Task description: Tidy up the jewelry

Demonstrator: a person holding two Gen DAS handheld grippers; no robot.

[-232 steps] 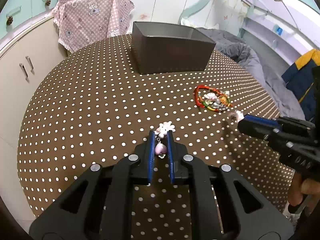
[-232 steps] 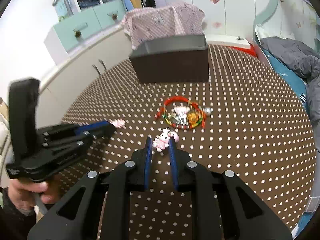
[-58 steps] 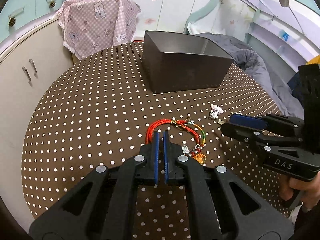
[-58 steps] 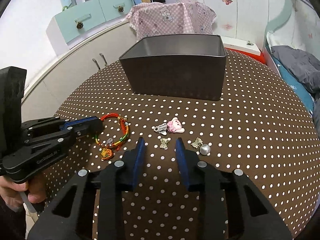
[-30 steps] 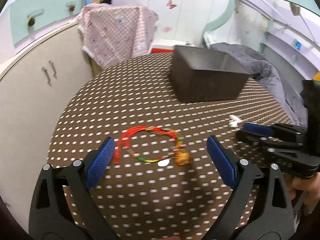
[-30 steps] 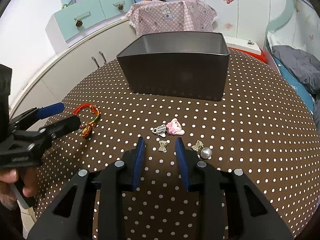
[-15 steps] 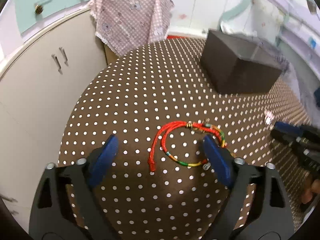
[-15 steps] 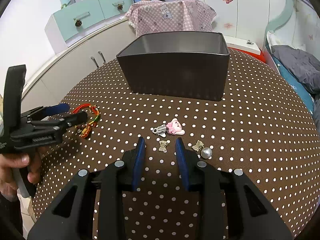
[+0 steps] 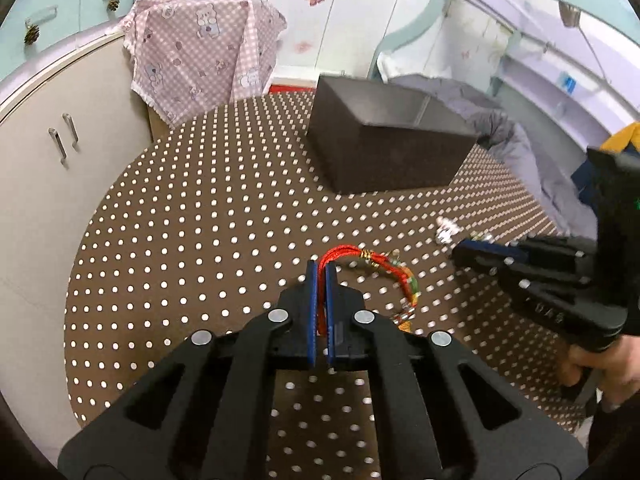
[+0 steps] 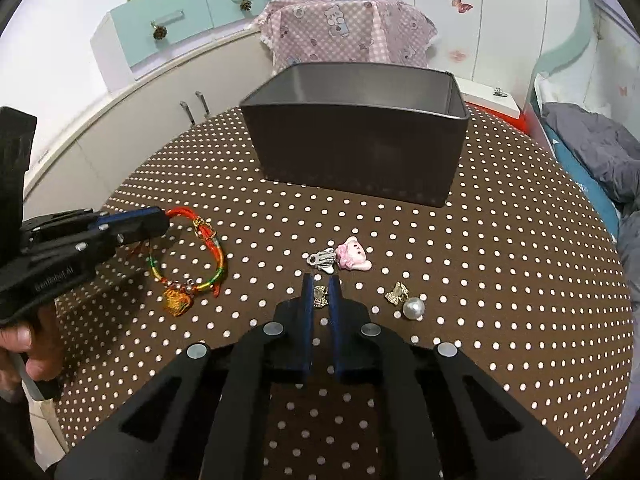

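The left gripper (image 9: 320, 270) sits low in the middle of the left wrist view, its blue pads pressed together on the red cord of the bracelet (image 9: 384, 270); the cord runs up between the pads and the rest of the loop, with its beads and gold charm, trails to the right on the dotted brown tablecloth (image 9: 192, 216); in the right wrist view the same bracelet (image 10: 192, 258) lies at middle left, its red end in the tip of that gripper.

The right gripper (image 10: 320, 286) is at lower centre of its own view, the pads drawn in on a small bow-shaped charm (image 10: 319, 295) that sits between them; just above its tips lie a silver clip (image 10: 320, 260) touching a pink bunny charm (image 10: 354, 256); to the right, apart from the tips, a second bow charm (image 10: 396, 293) touches a pearl (image 10: 414, 308).

The dark open box (image 10: 356, 144) stands in the upper middle, well apart from the jewelry, with a bare band of cloth between; the cloth's edge curves away at left toward pale cabinets (image 10: 132, 128) and at right toward grey bedding (image 10: 596, 152); the lower right of the cloth is open.
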